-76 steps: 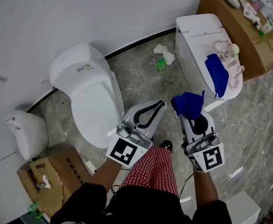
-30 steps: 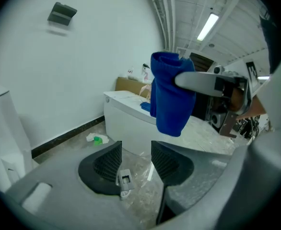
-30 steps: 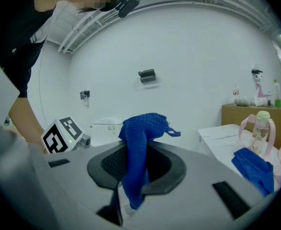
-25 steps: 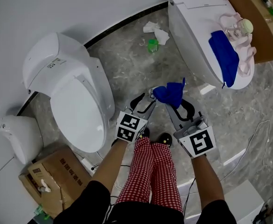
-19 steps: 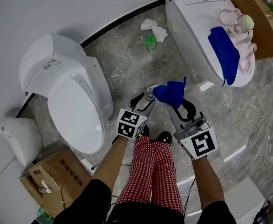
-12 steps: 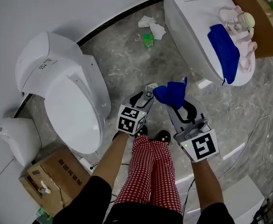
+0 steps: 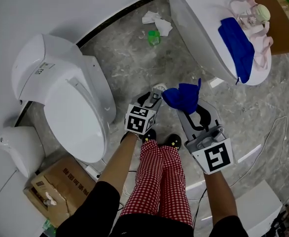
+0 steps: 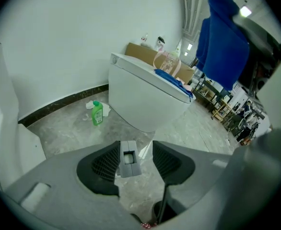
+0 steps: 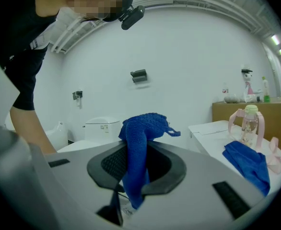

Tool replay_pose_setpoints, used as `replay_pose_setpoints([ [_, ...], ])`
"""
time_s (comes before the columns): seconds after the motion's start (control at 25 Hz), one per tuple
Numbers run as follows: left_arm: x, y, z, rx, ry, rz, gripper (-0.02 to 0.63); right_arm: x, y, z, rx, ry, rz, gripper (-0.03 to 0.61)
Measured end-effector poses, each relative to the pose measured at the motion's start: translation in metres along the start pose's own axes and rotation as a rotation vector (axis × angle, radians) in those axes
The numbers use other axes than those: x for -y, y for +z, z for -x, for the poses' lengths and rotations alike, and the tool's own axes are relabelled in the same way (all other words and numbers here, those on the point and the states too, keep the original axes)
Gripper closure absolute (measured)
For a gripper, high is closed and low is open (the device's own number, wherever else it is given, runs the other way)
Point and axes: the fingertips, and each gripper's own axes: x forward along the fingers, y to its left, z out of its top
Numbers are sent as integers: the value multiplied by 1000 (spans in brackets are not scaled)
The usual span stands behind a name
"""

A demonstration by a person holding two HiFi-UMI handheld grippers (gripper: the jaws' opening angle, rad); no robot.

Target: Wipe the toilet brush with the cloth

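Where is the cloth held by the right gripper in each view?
Head view: cloth bunched just right of centre.
Left gripper view: upper right, hanging down.
Right gripper view: centre, draped between the jaws.
Shared landmark: the second cloth lying on the toilet, at upper right in the head view, at centre right in the left gripper view and at lower right in the right gripper view.

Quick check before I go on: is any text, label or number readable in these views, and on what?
No text is legible.
Label on the toilet tank: too small to read.
Print on the cardboard box: blurred.
Green bottle label: unreadable.
Left marker cube, right marker cube: square patterns only, no words.
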Motion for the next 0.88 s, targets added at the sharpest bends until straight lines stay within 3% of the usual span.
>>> replay_pose_setpoints([
  [0.44,-12,-31,-30,-107,25,48,417,12,-13,12,-31,-16,41,499],
  [0.88,-13,-32,-51,-187,33,-12,417,23,-21,17,-32,-50,4,499],
])
